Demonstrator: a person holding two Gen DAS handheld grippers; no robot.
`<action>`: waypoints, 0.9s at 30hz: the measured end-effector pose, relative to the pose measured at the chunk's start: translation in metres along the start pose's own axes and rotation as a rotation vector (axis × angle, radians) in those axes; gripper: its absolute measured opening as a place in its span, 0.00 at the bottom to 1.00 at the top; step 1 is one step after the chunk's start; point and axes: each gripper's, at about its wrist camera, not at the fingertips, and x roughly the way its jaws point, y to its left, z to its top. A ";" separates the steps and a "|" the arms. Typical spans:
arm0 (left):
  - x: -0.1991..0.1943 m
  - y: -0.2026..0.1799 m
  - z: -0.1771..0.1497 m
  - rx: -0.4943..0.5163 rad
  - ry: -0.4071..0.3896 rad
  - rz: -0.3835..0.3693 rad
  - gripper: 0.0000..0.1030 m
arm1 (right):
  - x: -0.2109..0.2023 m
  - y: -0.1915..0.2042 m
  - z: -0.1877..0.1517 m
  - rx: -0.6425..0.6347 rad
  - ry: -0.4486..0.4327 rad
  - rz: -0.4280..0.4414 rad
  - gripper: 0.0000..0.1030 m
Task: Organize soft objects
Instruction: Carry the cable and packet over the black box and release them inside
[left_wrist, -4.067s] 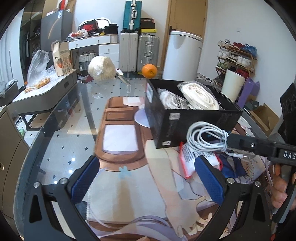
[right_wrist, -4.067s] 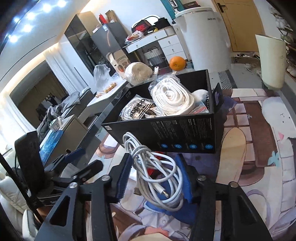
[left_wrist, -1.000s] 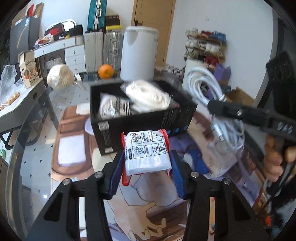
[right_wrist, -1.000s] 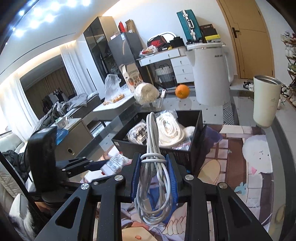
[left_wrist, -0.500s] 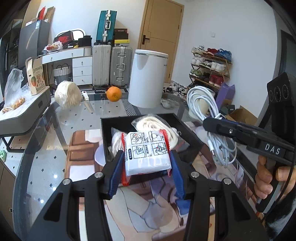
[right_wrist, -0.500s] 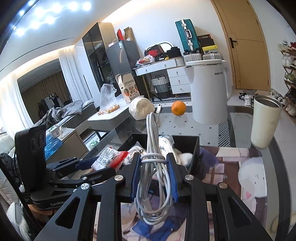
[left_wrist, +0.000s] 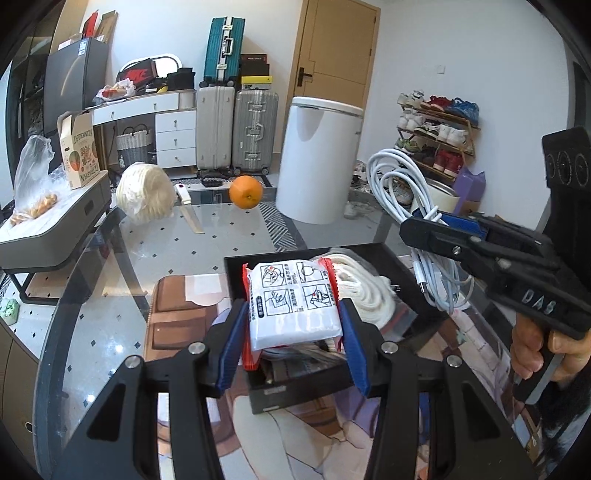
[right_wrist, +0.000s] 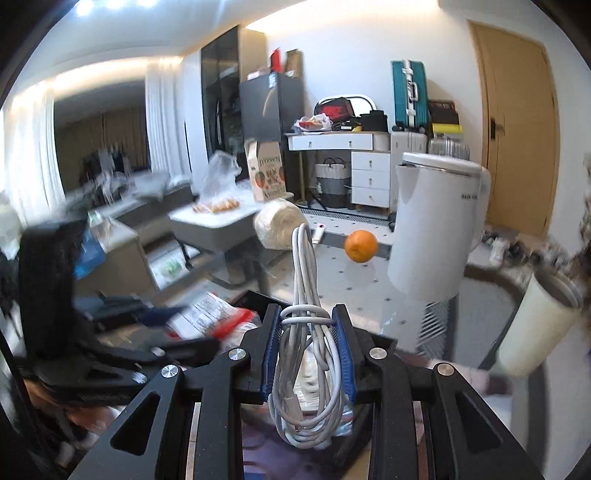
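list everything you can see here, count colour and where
packet: 1, white with red edges, clamped over the box
cable bundle: 1, white, coiled, clamped upright
box: 1, black, open, on the table
rope coil: 1, white, bagged, in the box
glass table: 1, clear
orange: 1, orange, far table edge
twine ball: 1, cream, left of the orange
bin: 1, white, on the floor behind the table
tumbler: 1, cream, at right
suitcases: 3, two silver, one teal, by the door
left gripper: black, blue pads, holding the packet
right gripper: black, blue pads, holding the cable bundle
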 end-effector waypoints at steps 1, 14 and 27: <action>0.001 0.001 0.000 -0.002 0.002 0.001 0.47 | 0.004 0.001 0.000 -0.029 0.004 -0.013 0.27; 0.009 0.009 0.005 -0.023 -0.007 0.013 0.47 | 0.041 0.014 -0.024 -0.259 0.105 -0.032 0.27; 0.019 0.004 0.002 0.001 0.016 0.011 0.47 | 0.072 0.008 -0.033 -0.265 0.212 0.019 0.38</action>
